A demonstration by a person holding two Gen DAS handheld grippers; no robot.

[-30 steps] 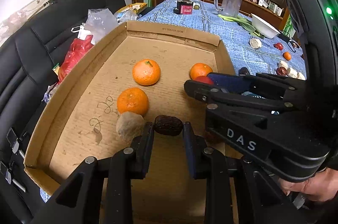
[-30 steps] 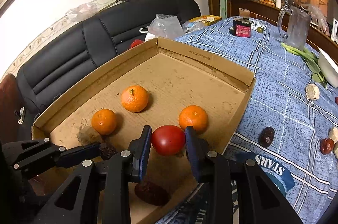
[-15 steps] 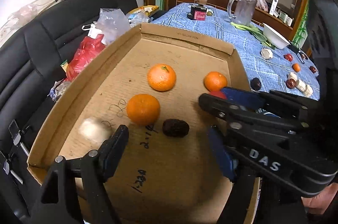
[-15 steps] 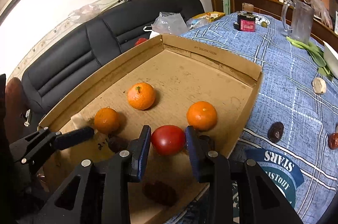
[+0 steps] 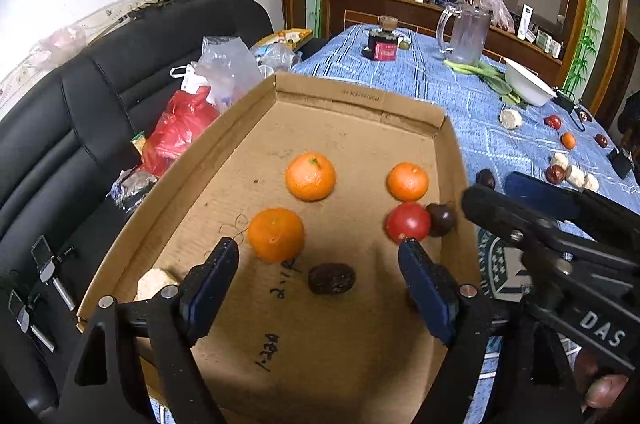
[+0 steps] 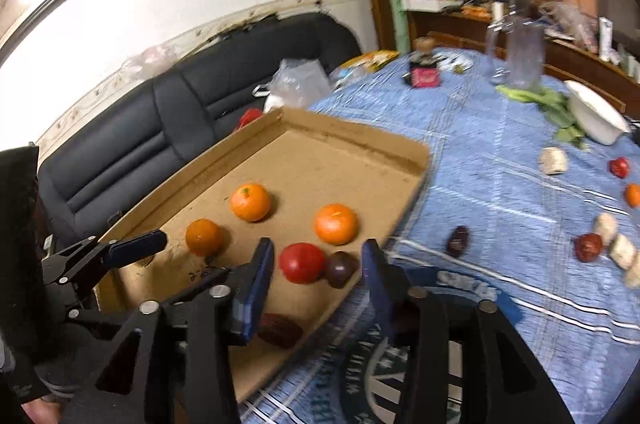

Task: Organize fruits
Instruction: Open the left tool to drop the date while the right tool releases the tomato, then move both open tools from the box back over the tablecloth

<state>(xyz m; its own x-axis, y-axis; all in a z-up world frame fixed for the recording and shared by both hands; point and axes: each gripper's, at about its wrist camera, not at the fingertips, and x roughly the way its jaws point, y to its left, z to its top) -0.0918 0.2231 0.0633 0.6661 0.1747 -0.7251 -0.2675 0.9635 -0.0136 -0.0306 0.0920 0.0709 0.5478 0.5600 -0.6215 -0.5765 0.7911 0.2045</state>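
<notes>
Shallow brown cardboard tray (image 5: 160, 200), on the desk (image 5: 472, 104) under a blue checked cloth, beside a black leather sofa (image 5: 80, 112).

Contents of tray: three round orange mandarins, one at rear centre (image 5: 310, 176), one at rear right (image 5: 407, 181), one at centre left (image 5: 275, 234). One smooth red tomato (image 5: 408, 222) near the right wall, touching a dark purple round fruit (image 5: 441, 219) on its right. One wrinkled dark brown date (image 5: 331, 278) on the tray floor. One pale rough lump (image 5: 156, 282) at the front left corner.

Left gripper (image 5: 316, 278): jaws have just been opening and stand wide apart, holding nothing; the date lies between the blue pads, untouched.

Right gripper (image 6: 318, 274): jaws have just been opening; the tomato and purple fruit sit between the fingers, clear of both pads. A second wrinkled date (image 6: 280, 330) lies below the left finger.

Loose on the cloth: dark date (image 6: 458, 241), red fruits, pale lumps, small mandarin (image 6: 633, 194), white bowl (image 6: 596, 116), clear glass jug (image 5: 464, 34).
</notes>
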